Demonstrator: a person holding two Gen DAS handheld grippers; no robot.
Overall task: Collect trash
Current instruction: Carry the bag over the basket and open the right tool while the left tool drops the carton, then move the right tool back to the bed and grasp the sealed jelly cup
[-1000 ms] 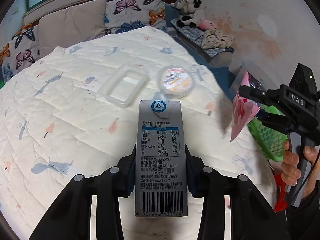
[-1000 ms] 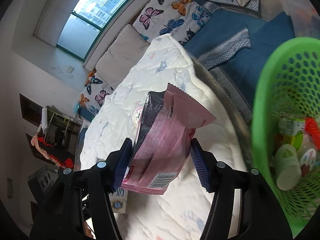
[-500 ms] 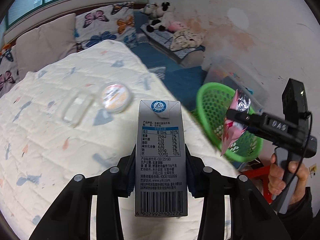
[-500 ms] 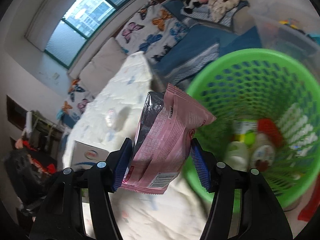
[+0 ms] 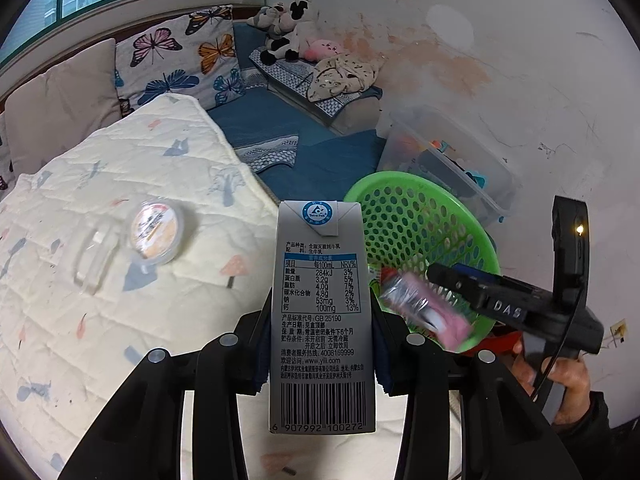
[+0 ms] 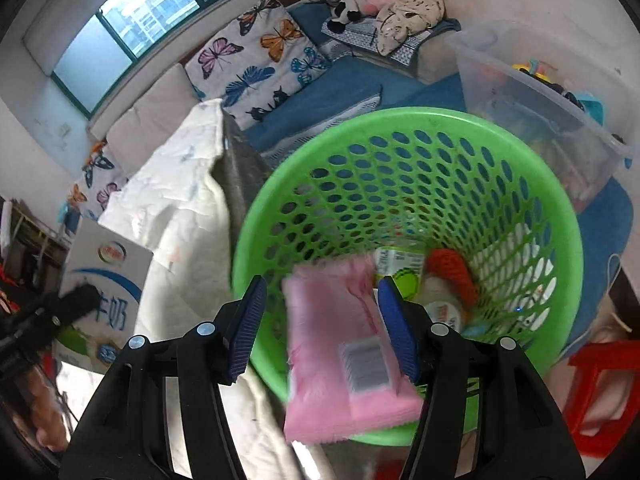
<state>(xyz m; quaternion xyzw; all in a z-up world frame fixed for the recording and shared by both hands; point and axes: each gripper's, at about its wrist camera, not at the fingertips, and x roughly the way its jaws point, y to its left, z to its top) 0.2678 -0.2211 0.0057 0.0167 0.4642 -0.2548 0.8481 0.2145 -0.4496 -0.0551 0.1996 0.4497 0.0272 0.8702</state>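
We drop the pink wrapper (image 6: 344,344) from our open right tongs (image 6: 320,328) into the green basket (image 6: 400,120), left tongs (image 5: 322,340) gripping the milk carton (image 5: 320,320); a lidded cup (image 5: 156,230) remains on the bed (image 5: 80,320).

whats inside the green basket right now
In the green basket, trash already lies at the bottom: a red piece, a green-labelled container and a white cup. The blurred pink wrapper between the right claw pads covers the rest.
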